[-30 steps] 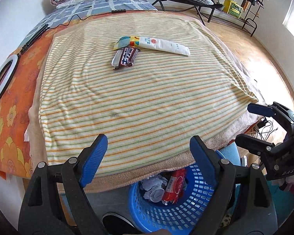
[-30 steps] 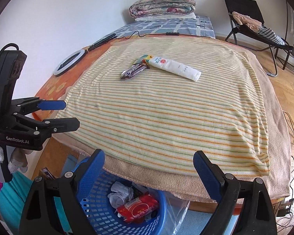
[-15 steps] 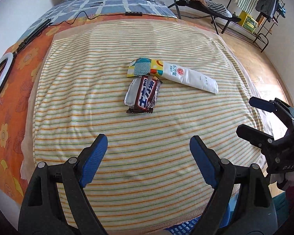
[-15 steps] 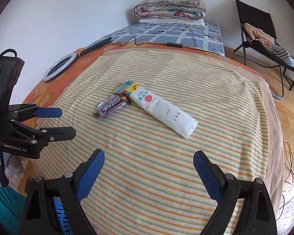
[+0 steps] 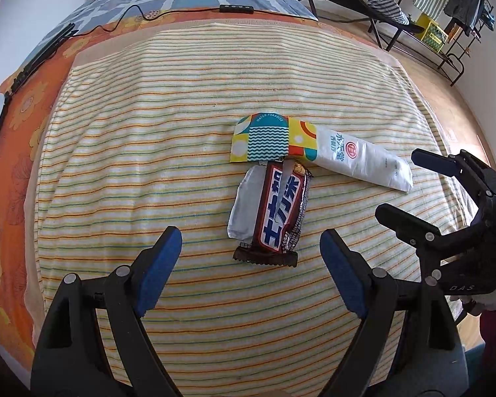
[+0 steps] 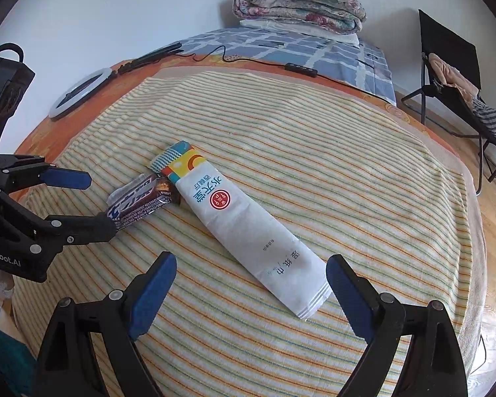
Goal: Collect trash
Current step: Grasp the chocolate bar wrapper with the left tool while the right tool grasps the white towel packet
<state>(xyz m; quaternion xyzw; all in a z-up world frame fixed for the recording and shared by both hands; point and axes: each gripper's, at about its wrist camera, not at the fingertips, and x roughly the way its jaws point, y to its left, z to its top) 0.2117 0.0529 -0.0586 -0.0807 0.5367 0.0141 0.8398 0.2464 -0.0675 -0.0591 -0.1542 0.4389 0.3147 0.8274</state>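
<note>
We hold our left tongs [image 5: 249, 266] spread wide and level, just short of the candy wrapper [image 5: 276, 211] on the striped blanket [image 5: 148, 165]. Our right tongs [image 6: 248, 292], equally wide and empty, straddle the near end of the white packet [image 6: 248, 231] beside it.

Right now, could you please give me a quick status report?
Left gripper open, lined up on chocolate bar wrapper. Right gripper open over white wet-wipe packet. Nothing gripped. Nothing in the way.

On the bed [image 5: 122, 172] before you, the candy wrapper [image 5: 274, 211] lies just ahead of your left gripper [image 5: 251, 264], touching the wet-wipe packet [image 6: 248, 228], which stretches between your right gripper's [image 6: 248, 287] fingers.
</note>
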